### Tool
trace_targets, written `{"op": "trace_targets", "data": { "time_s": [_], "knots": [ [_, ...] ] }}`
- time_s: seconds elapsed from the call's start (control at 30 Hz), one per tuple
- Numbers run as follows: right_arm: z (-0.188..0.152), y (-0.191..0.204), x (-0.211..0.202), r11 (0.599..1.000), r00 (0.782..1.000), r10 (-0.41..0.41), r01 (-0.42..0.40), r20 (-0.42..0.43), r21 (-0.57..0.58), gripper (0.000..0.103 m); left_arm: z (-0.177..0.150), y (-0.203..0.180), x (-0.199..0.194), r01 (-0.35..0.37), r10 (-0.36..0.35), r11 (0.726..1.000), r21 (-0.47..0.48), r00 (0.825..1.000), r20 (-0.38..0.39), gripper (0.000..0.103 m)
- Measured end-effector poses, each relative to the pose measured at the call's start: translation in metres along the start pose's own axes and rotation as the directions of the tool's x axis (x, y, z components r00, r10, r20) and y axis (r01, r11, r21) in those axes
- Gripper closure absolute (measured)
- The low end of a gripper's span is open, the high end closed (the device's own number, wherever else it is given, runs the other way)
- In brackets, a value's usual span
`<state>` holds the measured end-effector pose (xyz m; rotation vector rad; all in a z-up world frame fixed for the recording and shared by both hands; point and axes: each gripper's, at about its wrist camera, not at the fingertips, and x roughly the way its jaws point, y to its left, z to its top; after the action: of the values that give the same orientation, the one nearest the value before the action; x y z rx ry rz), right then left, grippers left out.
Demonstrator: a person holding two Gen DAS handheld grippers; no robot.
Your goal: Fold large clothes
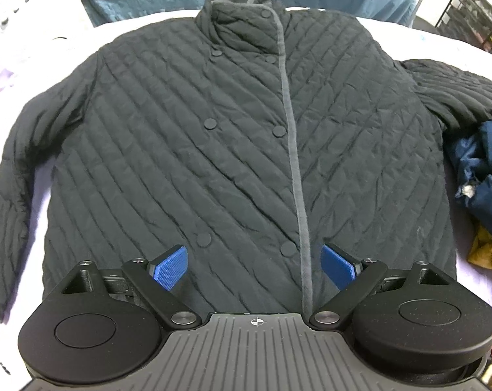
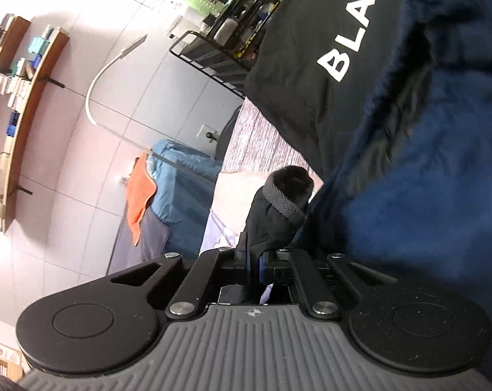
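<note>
A black quilted jacket (image 1: 232,137) lies spread flat, front up, on a white surface (image 1: 40,195), collar far, hem near. Its left sleeve (image 1: 8,182) hangs down the left side; its right sleeve (image 1: 457,94) reaches out to the right. My left gripper (image 1: 254,264) is open with blue pads above the hem near the grey placket, holding nothing. My right gripper (image 2: 254,257) is shut on a black sleeve cuff (image 2: 278,208) with a ribbed band, held up in the air. Whether this cuff belongs to the quilted jacket I cannot tell.
A crumpled navy garment (image 1: 483,169) and a mustard cloth (image 1: 486,247) lie at the right of the jacket. In the right wrist view, navy fabric (image 2: 425,163) and a black garment with white letters (image 2: 311,65) fill the right; a wire rack (image 2: 219,55) and shelves (image 2: 14,97) stand behind.
</note>
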<state>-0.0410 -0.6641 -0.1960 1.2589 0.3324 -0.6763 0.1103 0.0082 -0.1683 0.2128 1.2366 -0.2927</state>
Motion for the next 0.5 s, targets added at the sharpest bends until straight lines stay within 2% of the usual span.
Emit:
{"op": "trace_targets", "data": {
  "time_s": [0.13,0.23,0.3,0.37,0.5],
  "knots": [
    [-0.012,0.035,0.004,0.990,1.000,0.026,-0.025,0.008,-0.141,0.097,-0.012,0.005,-0.007,-0.011,0.011,1.000,-0.027,1.000,0.007,0.000],
    [-0.031,0.076,-0.002,0.958,0.993,0.118,-0.115,-0.002,-0.262,0.097,-0.018,0.014,-0.001,-0.019,0.018,0.999,-0.050,1.000,-0.018,0.000],
    [-0.055,0.111,-0.004,0.921,0.982,0.178,-0.188,-0.061,-0.341,0.097,-0.019,0.022,0.004,-0.023,0.022,0.998,-0.065,0.999,-0.026,0.000],
    [-0.090,0.144,-0.005,0.870,0.960,0.233,-0.276,-0.153,-0.410,0.096,-0.017,0.033,0.009,-0.018,0.016,0.997,-0.081,1.000,-0.017,0.000],
    [-0.184,0.200,0.000,0.764,0.890,0.265,-0.428,-0.370,-0.482,0.096,-0.010,0.056,0.011,-0.001,0.002,0.994,-0.109,1.000,0.015,0.000]
  ]
}}
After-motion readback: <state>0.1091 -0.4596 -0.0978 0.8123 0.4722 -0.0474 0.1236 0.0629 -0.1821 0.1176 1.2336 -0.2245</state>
